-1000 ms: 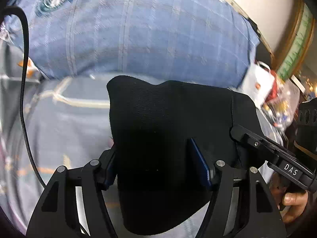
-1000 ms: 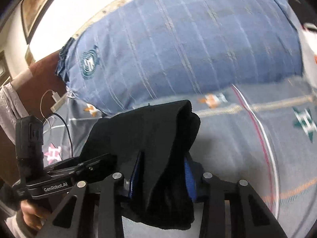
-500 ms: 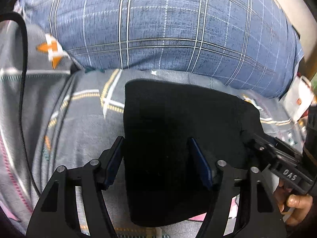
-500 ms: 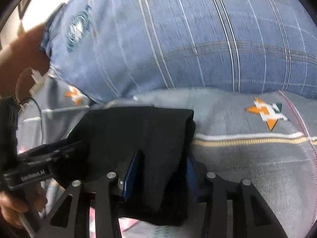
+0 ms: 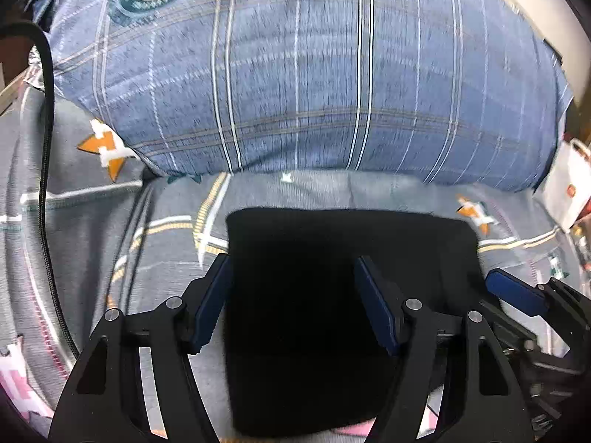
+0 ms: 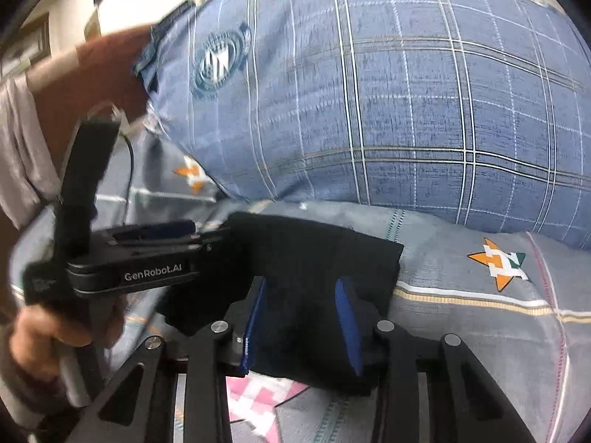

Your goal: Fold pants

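From the left wrist, the left gripper (image 5: 291, 306) is now standing with its jaws spread around the folded black pants (image 5: 332, 295), which are lying flat on the bedspread (image 5: 92, 258) below the blue pillow (image 5: 314, 92) instead of hanging lifted. From the right wrist, the right gripper (image 6: 301, 325) is likewise spreading open where it was clamped a moment ago, so the fold is looking set down and nearly done

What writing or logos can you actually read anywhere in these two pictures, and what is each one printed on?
"GenRobot.AI": white print on the side of the left gripper, seen in the right wrist view.
Round crest on the blue plaid pillow: its lettering is too blurred to read.
White bag at the right edge: small mark, unreadable.
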`<state>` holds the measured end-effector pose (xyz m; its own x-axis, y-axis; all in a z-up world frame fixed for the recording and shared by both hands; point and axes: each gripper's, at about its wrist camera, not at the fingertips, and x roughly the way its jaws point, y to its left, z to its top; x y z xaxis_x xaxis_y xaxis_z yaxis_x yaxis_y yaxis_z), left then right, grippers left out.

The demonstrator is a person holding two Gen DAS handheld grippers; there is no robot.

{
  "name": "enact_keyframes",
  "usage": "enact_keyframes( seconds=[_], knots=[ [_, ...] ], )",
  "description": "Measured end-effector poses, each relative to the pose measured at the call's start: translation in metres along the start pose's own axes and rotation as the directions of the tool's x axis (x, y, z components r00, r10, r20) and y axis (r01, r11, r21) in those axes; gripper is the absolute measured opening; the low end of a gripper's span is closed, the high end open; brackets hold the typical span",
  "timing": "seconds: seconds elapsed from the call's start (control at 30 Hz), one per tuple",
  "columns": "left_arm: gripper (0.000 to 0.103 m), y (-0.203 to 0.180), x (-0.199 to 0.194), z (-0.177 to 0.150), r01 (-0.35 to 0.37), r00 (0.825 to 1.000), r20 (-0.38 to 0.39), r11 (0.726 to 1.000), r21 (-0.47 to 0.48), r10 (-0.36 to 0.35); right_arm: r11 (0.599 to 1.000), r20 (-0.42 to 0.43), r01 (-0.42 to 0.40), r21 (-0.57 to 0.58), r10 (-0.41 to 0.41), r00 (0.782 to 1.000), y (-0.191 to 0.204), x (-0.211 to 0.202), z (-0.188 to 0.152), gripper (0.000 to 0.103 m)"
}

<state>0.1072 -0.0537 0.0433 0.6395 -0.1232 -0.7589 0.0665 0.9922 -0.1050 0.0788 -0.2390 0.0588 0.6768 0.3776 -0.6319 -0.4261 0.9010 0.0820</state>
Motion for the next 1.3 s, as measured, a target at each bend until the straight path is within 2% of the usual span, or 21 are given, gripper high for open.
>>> enact_keyframes(
  seconds=[0.07, 0.1, 0.13, 0.33, 0.47, 0.53, 0.67, 0.77, 1.0, 1.3],
  knots=[
    [0.07, -0.006, 0.013, -0.001, -0.041, 0.999, -0.02, 0.999, 0.025, 0.042, 0.999, -0.034, 0.042, -0.01, -0.043, 0.999, -0.002, 0.013, -0.008, 0.035],
    [0.075, -0.009, 0.017, -0.004, -0.057, 0.998, -0.01, 0.998, 0.04, 0.058, 0.999, -0.044, 0.043, -0.001, -0.043, 0.998, -0.006, 0.02, -0.016, 0.036],
    [0.079, -0.01, 0.018, -0.005, -0.058, 0.998, 0.009, 0.997, 0.044, 0.057, 0.999, -0.034, 0.043, 0.0, -0.043, 0.998, -0.008, 0.021, -0.02, 0.036],
    [0.081, -0.005, 0.023, -0.003, -0.032, 0.999, 0.013, 0.999, 0.013, 0.032, 0.999, 0.01, 0.003, 0.033, -0.003, 1.0, -0.012, 0.022, -0.014, 0.035],
    [0.082, -0.006, 0.025, -0.004, -0.032, 0.999, 0.018, 0.999, 0.009, 0.032, 1.0, -0.046, 0.017, 0.009, -0.017, 0.999, -0.007, 0.054, -0.012, 0.036],
    [0.082, -0.006, 0.023, -0.005, -0.031, 0.999, 0.015, 0.999, 0.005, 0.031, 1.0, -0.035, 0.024, 0.018, -0.023, 0.999, -0.007, 0.058, -0.015, 0.036],
    [0.082, -0.006, 0.01, -0.01, -0.041, 0.999, 0.019, 0.999, 0.002, 0.041, 1.0, -0.027, 0.004, 0.031, -0.003, 1.0, -0.004, 0.034, -0.012, 0.036],
    [0.082, -0.006, -0.006, -0.018, -0.038, 0.998, 0.05, 0.999, -0.011, 0.039, 0.999, 0.002, 0.024, 0.022, -0.024, 1.0, 0.004, 0.008, -0.021, 0.037],
    [0.082, -0.007, -0.053, -0.045, -0.098, 0.988, 0.116, 0.995, -0.017, 0.099, 0.998, 0.042, 0.029, 0.064, -0.031, 0.999, 0.021, -0.027, -0.045, 0.043],
    [0.082, -0.01, -0.104, -0.08, -0.16, 0.973, 0.169, 0.987, 0.0, 0.158, 0.994, 0.071, 0.054, 0.092, -0.061, 0.996, 0.038, -0.056, -0.05, 0.047]
  ],
)
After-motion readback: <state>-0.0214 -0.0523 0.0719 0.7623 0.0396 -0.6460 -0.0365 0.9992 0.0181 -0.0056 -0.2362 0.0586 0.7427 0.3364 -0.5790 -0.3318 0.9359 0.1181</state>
